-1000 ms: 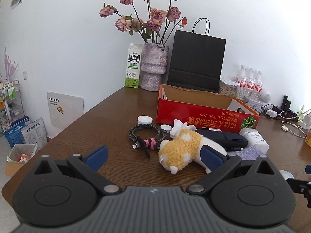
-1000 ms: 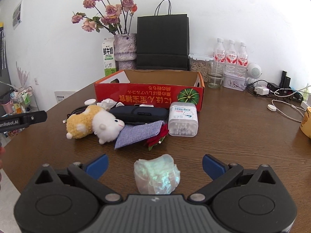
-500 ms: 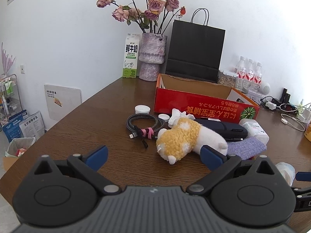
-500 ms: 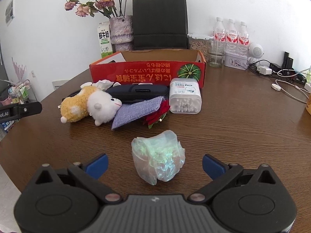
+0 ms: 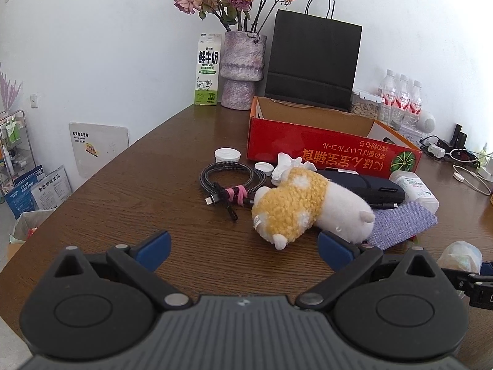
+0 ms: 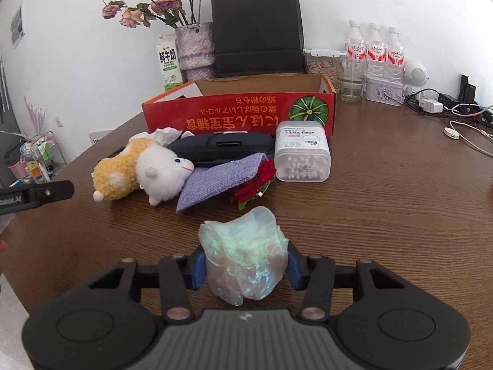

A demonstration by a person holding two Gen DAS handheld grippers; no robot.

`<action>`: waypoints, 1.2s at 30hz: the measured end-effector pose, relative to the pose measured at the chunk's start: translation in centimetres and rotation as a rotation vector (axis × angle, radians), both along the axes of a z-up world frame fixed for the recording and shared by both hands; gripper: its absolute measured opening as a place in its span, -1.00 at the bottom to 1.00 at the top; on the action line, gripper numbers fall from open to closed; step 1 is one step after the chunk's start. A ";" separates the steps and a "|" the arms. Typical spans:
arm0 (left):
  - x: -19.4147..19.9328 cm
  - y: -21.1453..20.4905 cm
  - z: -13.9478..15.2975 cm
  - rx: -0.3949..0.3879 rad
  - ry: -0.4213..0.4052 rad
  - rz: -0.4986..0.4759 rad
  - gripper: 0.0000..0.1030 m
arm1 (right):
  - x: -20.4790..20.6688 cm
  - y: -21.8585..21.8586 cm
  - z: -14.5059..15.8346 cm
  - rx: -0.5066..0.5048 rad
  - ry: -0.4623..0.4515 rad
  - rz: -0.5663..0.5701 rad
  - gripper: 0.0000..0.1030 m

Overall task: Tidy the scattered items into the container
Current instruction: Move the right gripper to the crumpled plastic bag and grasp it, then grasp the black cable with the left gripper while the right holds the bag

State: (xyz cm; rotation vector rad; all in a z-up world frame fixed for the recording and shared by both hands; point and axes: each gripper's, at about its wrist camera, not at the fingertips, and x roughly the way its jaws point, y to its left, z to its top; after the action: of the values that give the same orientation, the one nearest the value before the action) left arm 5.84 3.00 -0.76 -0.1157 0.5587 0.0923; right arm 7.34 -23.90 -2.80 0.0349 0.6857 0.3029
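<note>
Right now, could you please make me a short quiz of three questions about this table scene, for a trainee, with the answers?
1. True or false: the red box already holds the plush toy.
2. Which thing sits between the fingers of the right gripper? A) the cable B) the crumpled plastic bag C) the cotton swab box
3. Fill in: the purple cloth lies partly on top of the red ____.

Key: 1. False, the toy lies on the table in front of the box. 2. B, the jaws are closing on it. 3. Flower.
</note>
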 end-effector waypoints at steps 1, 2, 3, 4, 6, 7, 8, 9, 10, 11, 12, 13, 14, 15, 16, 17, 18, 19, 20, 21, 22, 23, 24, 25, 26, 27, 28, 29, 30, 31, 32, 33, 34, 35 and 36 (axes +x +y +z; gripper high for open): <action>0.2 0.0 -0.1 -0.001 0.003 -0.005 1.00 | 0.0 0.0 0.1 0.001 -0.004 0.000 -0.07; 0.4 0.0 -0.2 -0.004 0.003 -0.009 1.00 | 0.1 -0.1 0.1 0.006 -0.005 -0.002 -0.08; 0.5 -0.1 -0.2 -0.004 0.004 -0.013 1.00 | 0.1 -0.2 0.1 0.009 -0.006 -0.005 -0.08; 0.7 -0.1 -0.3 -0.001 0.006 -0.018 1.00 | 0.2 -0.2 0.1 0.010 -0.007 -0.007 -0.08; 1.3 -0.2 -0.4 0.005 0.014 -0.027 1.00 | 0.3 -0.4 0.3 0.012 -0.013 -0.014 -0.08; 1.6 -0.1 -0.5 0.004 0.021 -0.030 1.00 | 0.4 -0.5 0.4 0.012 -0.018 -0.016 -0.09; 1.8 0.0 -0.6 -0.001 0.025 -0.030 1.00 | 0.5 -0.6 0.5 0.012 -0.026 -0.020 -0.09; 2.1 0.2 -0.5 -0.007 0.025 -0.024 1.00 | 0.5 -0.7 0.7 0.010 -0.035 -0.022 -0.09; 2.3 0.4 -0.4 -0.010 0.019 -0.016 1.00 | 0.6 -0.8 0.9 0.008 -0.045 -0.026 -0.09; 2.5 0.7 -0.2 -0.010 0.010 -0.008 1.00 | 0.7 -0.9 1.1 0.005 -0.056 -0.031 -0.09; 2.7 1.0 0.0 -0.006 0.003 0.000 1.00 | 0.8 -1.0 1.3 0.002 -0.063 -0.036 -0.09; 3.0 1.4 0.3 0.001 -0.004 0.007 1.00 | 1.0 -1.1 1.4 -0.001 -0.071 -0.042 -0.09; 3.4 1.6 0.4 0.008 -0.008 0.013 1.00 | 1.3 -1.2 1.6 -0.007 -0.078 -0.047 -0.09; 3.9 2.0 0.7 0.017 -0.006 0.018 1.00 | 1.5 -1.3 1.7 -0.014 -0.084 -0.052 -0.09; 4.4 2.3 0.9 0.024 0.000 0.023 1.00 | 1.8 -1.4 1.8 -0.020 -0.092 -0.059 -0.09; 5.1 2.6 1.1 0.030 0.005 0.026 1.00 | 2.1 -1.5 2.1 -0.024 -0.101 -0.064 -0.09; 5.7 2.9 1.4 0.034 0.010 0.027 1.00 | 2.3 -1.6 2.2 -0.026 -0.109 -0.068 -0.09; 6.4 3.2 1.6 0.037 0.020 0.030 1.00 | 2.8 -1.8 2.5 -0.029 -0.118 -0.074 -0.09; 7.1 3.5 1.8 0.035 0.028 0.035 1.00 | 3.1 -1.9 2.7 -0.031 -0.125 -0.081 -0.09; 7.8 3.7 2.0 0.030 0.032 0.033 1.00 | 3.5 -2.0 2.9 -0.031 -0.130 -0.086 -0.09; 8.5 4.0 2.2 0.026 0.040 0.028 1.00 | 4.1 -2.1 3.1 -0.028 -0.137 -0.091 -0.09; 9.3 4.1 2.2 0.026 0.053 0.022 1.00 | 4.5 -2.2 3.3 -0.026 -0.141 -0.094 -0.09; 10.1 4.2 2.3 0.030 0.062 0.016 1.00 | 5.0 -2.2 3.5 -0.025 -0.146 -0.098 -0.09; 10.8 4.2 2.2 0.038 0.070 0.009 1.00 | 5.5 -2.2 3.6 -0.025 -0.152 -0.101 -0.09; 11.5 4.1 2.1 0.050 0.083 0.001 1.00 | 6.1 -2.1 3.8 -0.027 -0.158 -0.104 -0.09; 12.2 4.1 1.8 0.059 0.098 -0.007 1.00 | 6.6 -2.1 3.9 -0.027 -0.161 -0.106 -0.09; 12.8 4.0 1.6 0.063 0.115 -0.017 1.00 | 7.1 -2.1 3.9 -0.027 -0.164 -0.107 -0.09; 13.5 4.0 1.3 0.066 0.131 -0.026 1.00 | 7.5 -2.1 3.9 -0.028 -0.164 -0.107 -0.09; 14.1 3.9 0.9 0.065 0.149 -0.035 1.00 | 8.0 -2.1 4.0 -0.028 -0.163 -0.109 -0.09; 14.7 3.9 0.5 0.064 0.172 -0.042 1.00 | 8.4 -2.1 4.0 -0.028 -0.162 -0.112 -0.09; 15.4 3.9 0.0 0.062 0.202 -0.049 1.00 | 8.9 -2.2 3.9 -0.025 -0.160 -0.114 -0.09; 16.0 3.9 -0.5 0.056 0.229 -0.056 1.00 | 9.3 -2.2 3.9 -0.022 -0.157 -0.114 -0.09; 16.4 4.0 -0.9 0.044 0.249 -0.065 1.00 | 9.6 -2.1 3.9 -0.015 -0.155 -0.113 -0.09; 16.9 4.1 -1.3 0.029 0.267 -0.076 1.00 | 9.9 -2.1 3.9 -0.008 -0.154 -0.110 -0.09; 17.3 4.2 -1.7 0.021 0.285 -0.085 1.00 | 10.1 -2.1 3.8 -0.004 -0.153 -0.106 -0.09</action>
State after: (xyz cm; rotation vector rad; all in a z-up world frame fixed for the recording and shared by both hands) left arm 23.16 7.15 -2.46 -0.0581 0.8456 0.0319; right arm 17.43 -25.97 1.03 0.0441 0.5304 0.1997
